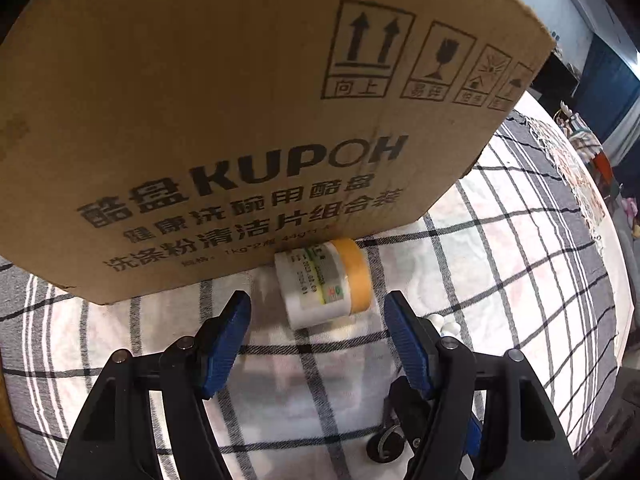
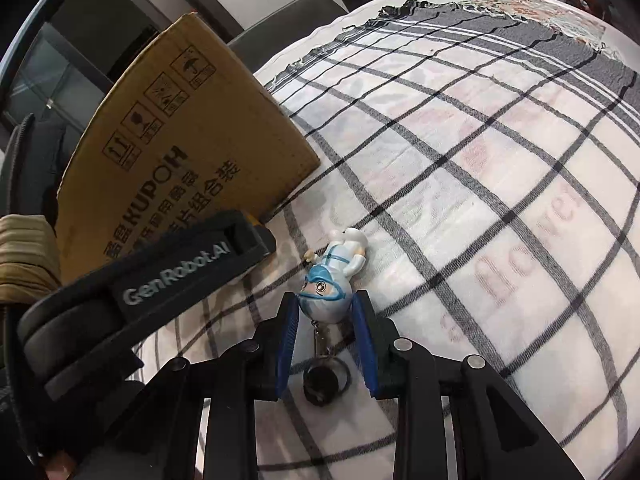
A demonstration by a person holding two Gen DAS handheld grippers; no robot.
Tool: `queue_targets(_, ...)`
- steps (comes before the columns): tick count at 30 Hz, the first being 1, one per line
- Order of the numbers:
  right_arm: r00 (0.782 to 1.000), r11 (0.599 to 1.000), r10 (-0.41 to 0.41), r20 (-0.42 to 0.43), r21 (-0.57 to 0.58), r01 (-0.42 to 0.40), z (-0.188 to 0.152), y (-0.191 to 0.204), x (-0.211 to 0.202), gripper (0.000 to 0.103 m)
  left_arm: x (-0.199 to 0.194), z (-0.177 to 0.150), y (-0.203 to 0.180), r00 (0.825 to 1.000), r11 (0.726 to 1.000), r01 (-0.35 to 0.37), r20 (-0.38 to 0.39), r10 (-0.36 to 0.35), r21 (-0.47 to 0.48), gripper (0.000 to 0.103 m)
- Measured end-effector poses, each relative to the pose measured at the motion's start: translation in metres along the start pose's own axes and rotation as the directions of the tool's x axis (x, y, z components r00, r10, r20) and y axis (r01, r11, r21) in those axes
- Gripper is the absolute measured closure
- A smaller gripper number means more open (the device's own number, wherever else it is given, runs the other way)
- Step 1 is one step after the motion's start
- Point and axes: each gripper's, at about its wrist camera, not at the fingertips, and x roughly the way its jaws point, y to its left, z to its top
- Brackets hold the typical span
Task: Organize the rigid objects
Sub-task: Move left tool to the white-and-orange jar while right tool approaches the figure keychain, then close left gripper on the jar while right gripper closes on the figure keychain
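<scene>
Straddling a figurine keychain [image 2: 334, 280] on the plaid cloth [image 2: 500, 184], right gripper [image 2: 326, 304] pads flank its head, contact unclear. At 12 o'clock of the spread-wide left gripper [image 1: 318, 308]: a white jar [image 1: 324, 284], toppled against the cardboard box [image 1: 240, 120].

Checked cloth [image 2: 500, 168] carries a cardboard box [image 1: 224, 120]; a jar [image 1: 324, 284] on its side — a figurine keychain [image 2: 332, 280].

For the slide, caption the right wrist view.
Right gripper closing around a small figurine keychain lying on the plaid cloth, beside a KUPOH cardboard box.
</scene>
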Motion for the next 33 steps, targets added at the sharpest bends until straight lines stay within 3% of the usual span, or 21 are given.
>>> queue_targets(11, 1.000, 0.999, 0.013, 0.020, -0.039, -0.012, 0.008, 0.000, 0.004, 0.074, 0.012, -0.003, 0.005, 1.000, 1.000, -0.005, 0.019, 0.005, -0.023, 0.057)
queue_targets(19, 1.000, 0.998, 0.001, 0.026, -0.063, 0.000, 0.010, -0.009, -0.003, 0.074, 0.006, -0.016, -0.001, 0.999, 0.999, -0.027, 0.046, 0.026, 0.018, 0.060)
queue_targets(33, 0.999, 0.991, 0.025, 0.043, -0.131, -0.019, 0.002, -0.005, -0.019, 0.074, -0.015, -0.043, 0.026, 0.995, 1.000, 0.010, 0.096, -0.009, -0.010, 0.062)
